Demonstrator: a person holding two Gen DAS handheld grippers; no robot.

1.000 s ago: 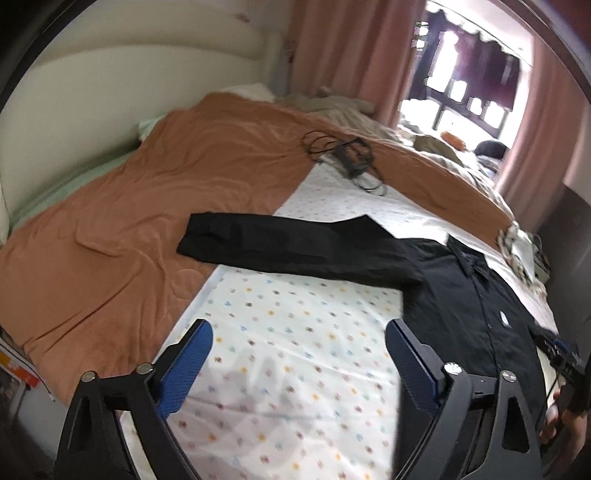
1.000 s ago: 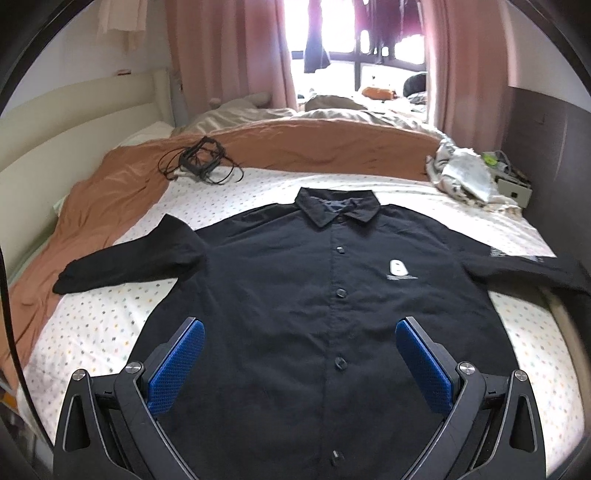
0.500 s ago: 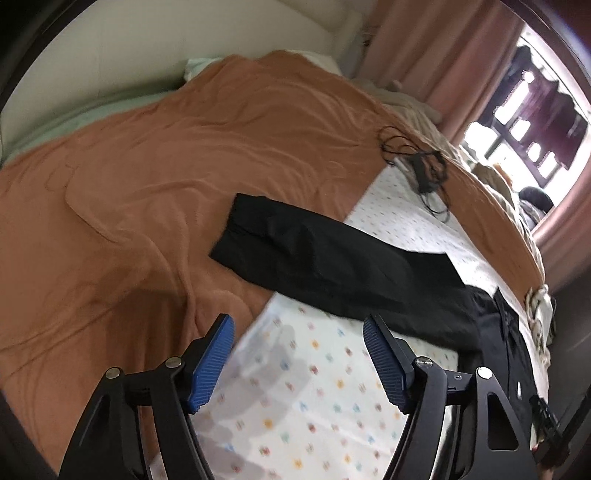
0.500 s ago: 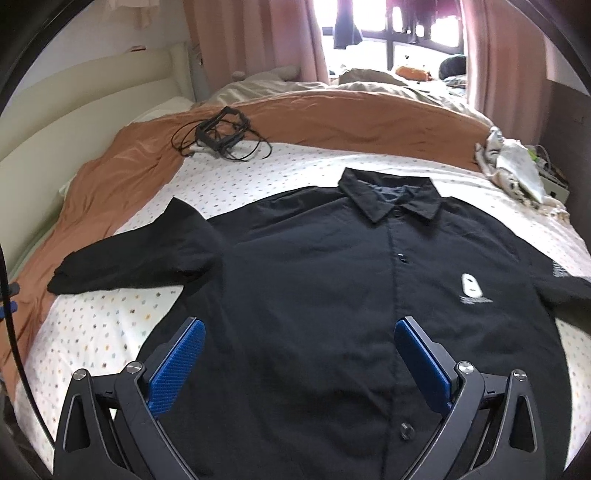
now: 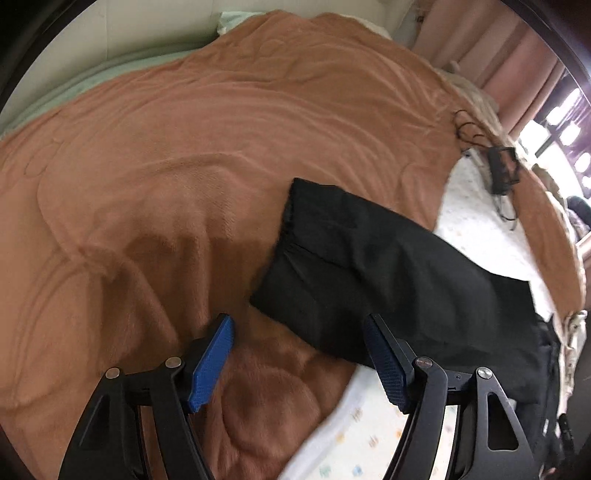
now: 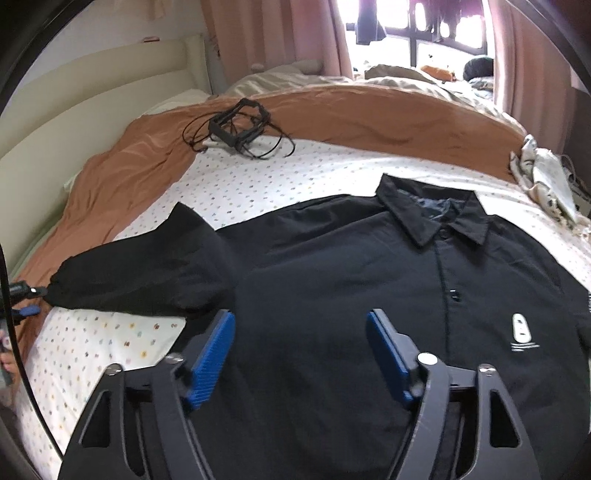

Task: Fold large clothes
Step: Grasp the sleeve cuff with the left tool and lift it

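A black shirt lies flat, buttoned, on the bed. The left claw, fingers apart, hovers near the sleeve cuff. The right claw, also apart and empty, hangs over the body. Best to pinch the cuff edge cleanly, avoiding the orange blanket.

- Daylight enters through the window, which is blown out to white glare in the right wrist view; a second overexposed patch sits at the right edge of the left wrist view.
- The room is moderately bright and softly lit; shadows are faint and diffuse.
- A soft dark shadow lies on the brown blanket near the sleeve cuff.
- The left wrist view is motion-blurred, most in its lower half; the right wrist view is sharper.
- Both views show strong fisheye bending, with black vignette corners.
- The black shirt holds little visible detail.
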